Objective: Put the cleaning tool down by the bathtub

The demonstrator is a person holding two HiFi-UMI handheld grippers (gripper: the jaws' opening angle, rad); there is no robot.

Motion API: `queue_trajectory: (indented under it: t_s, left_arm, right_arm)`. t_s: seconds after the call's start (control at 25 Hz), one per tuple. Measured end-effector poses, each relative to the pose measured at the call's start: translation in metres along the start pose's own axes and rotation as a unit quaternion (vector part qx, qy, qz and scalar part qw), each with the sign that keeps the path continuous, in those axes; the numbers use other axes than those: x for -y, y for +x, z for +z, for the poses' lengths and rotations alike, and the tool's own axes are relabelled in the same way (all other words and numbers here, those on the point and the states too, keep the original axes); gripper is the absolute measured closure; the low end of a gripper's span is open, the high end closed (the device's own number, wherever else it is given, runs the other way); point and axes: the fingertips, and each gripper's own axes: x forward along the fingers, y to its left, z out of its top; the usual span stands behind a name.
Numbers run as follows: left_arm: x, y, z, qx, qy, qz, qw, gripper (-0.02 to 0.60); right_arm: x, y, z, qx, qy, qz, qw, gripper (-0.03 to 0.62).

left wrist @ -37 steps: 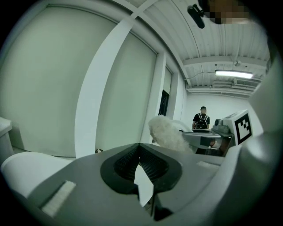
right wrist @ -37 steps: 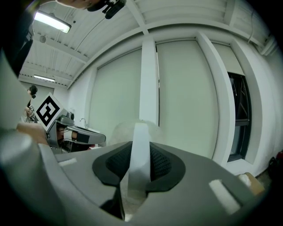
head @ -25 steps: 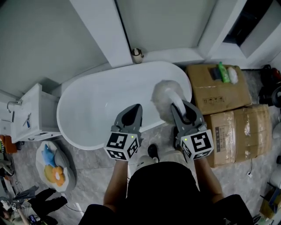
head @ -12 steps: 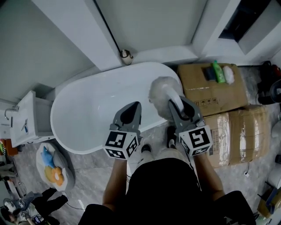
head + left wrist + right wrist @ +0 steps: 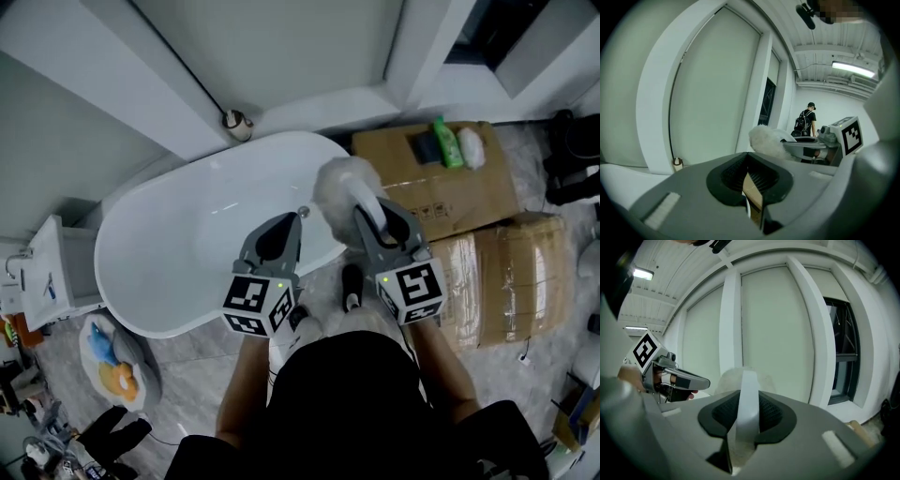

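Note:
In the head view the white oval bathtub [image 5: 178, 248] lies ahead and to the left. My right gripper [image 5: 377, 217] is shut on the white handle [image 5: 747, 399] of the cleaning tool. The tool's fluffy white head [image 5: 336, 190] hangs over the tub's right end, at its rim. In the left gripper view that head [image 5: 764, 139] shows just ahead, with the right gripper [image 5: 811, 146] behind it. My left gripper [image 5: 298, 221] is held beside the right one, above the tub's near rim. It is shut, with nothing between its pads [image 5: 754, 176].
Two cardboard boxes [image 5: 473, 202] [image 5: 511, 281] stand right of the tub, with a green bottle [image 5: 448, 142] on the far one. A white cabinet [image 5: 42, 272] and a basket of plush toys [image 5: 112, 361] lie left. A person with a backpack [image 5: 806, 123] stands in the distance.
In the head view the scene has slid left and down. The tool's fluffy head, earlier inside the tub's right end, is now at its right rim. Both grippers keep their grip state.

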Motion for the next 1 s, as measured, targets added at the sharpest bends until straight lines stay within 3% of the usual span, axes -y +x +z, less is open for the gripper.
queue_trajectory:
  t_s: [0.56,1.0]
  left_arm:
    - [0.047,0.099,-0.028,-0.052,-0.008,-0.028,0.9982,0.583]
    - [0.071,0.151,-0.05,-0.081,-0.022,-0.042,0.9956,0.584]
  right_arm:
    - [0.115,0.019,-0.091,-0.067,0.036,-0.037,0.996,0.494]
    - [0.177,0.044,-0.167,-0.127,0.027,-0.066,0.989,0.494]
